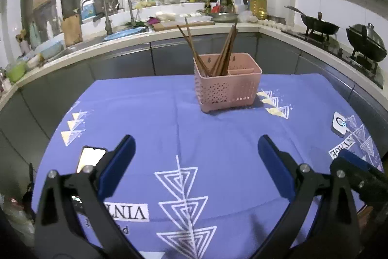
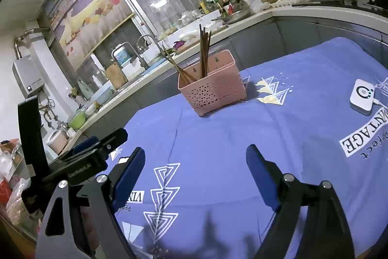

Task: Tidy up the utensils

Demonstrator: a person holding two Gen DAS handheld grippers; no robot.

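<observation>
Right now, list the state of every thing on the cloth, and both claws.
Basket: upright on the cloth, apart from both claws.
Chopsticks: standing tilted in the basket's left compartment.
Right compartment: looks empty.
Phone: lying flat, screen lit.
White device: flat on the cloth, light on.
Left claw: open, holds nothing.
Right claw: open, holds nothing.

Chopsticks (image 1: 213, 50) in basket (image 1: 228, 89) — on cloth (image 1: 157, 118).

A pink perforated plastic utensil basket (image 1: 228, 83) stands upright on the blue cloth, split into compartments. Dark brown wooden chopsticks (image 1: 224, 50) stand in its left compartment, most bunched and leaning one way, two slanting the other.
</observation>
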